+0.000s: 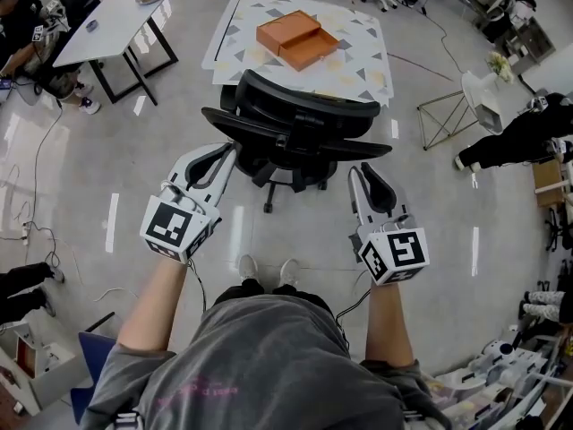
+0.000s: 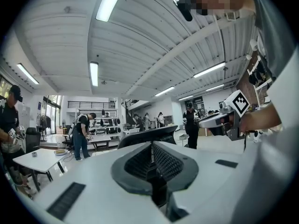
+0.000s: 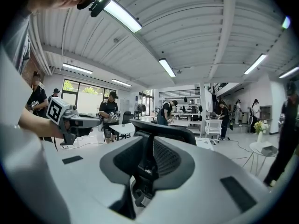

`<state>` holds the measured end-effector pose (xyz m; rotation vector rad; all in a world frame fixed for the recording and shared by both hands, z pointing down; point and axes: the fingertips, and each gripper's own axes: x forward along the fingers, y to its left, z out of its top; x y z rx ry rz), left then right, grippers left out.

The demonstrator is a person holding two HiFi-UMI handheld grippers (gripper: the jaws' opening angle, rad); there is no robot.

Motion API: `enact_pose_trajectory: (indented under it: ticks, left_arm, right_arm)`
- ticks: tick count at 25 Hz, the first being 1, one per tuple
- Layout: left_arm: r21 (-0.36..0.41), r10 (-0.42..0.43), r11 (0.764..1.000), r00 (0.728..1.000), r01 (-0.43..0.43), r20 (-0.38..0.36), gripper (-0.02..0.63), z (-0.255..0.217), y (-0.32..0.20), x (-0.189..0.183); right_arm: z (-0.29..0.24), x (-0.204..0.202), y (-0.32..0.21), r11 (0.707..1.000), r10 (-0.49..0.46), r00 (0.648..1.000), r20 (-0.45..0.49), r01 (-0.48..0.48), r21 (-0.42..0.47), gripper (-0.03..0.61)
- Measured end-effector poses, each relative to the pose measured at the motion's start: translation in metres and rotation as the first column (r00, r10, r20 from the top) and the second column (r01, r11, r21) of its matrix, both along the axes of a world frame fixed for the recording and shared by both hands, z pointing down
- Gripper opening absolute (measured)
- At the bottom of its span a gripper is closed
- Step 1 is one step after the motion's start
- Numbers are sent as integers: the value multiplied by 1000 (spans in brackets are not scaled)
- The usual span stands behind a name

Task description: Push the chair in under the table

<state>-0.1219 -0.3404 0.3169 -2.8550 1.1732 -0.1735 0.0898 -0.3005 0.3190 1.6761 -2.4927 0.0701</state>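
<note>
- State: the left tongs [image 1: 226, 153] are shut and empty, just beside the left end of the chair [image 1: 295, 119] backrest; the right tongs [image 1: 357, 172] stand narrowly apart with nothing between them, near its right end
- The chair stands at the near edge of the table [image 1: 372, 72], backrest toward me, seat not yet under
- I would press both tongs evenly on the backrest, so the castors roll straight
- The orange box [image 1: 297, 38] lies on the table, out of the path; the wire stand [image 1: 446, 115] off its right edge is well apart
</note>
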Motion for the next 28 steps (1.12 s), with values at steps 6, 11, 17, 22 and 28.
enact_pose_trajectory:
  ticks: [6, 11, 17, 22, 28]
  left_arm:
    - [-4, 2, 1000, 1000, -2, -1, 5, 1, 1, 2]
    - [-5, -4, 1000, 1000, 4, 0, 2, 0, 0, 2]
    - [-11, -8, 1000, 1000, 8, 3, 2, 2, 1, 2]
    - [-17, 3, 1000, 1000, -3, 2, 2, 3, 2, 7]
    - [-23, 11, 1000, 1000, -11, 2, 2, 4, 3, 13]
  right_arm:
    - [0, -2, 1, 1000, -2, 1000, 0, 2, 4, 60]
    - [-1, -3, 1, 1000, -5, 1000, 2, 5, 8, 41]
    - [1, -3, 2, 1000, -9, 1000, 3, 9, -1, 25]
    - [2, -1, 2, 1000, -16, 1000, 2, 16, -3, 20]
    - [5, 2, 1, 999, -28, 1000, 1, 28, -16, 5]
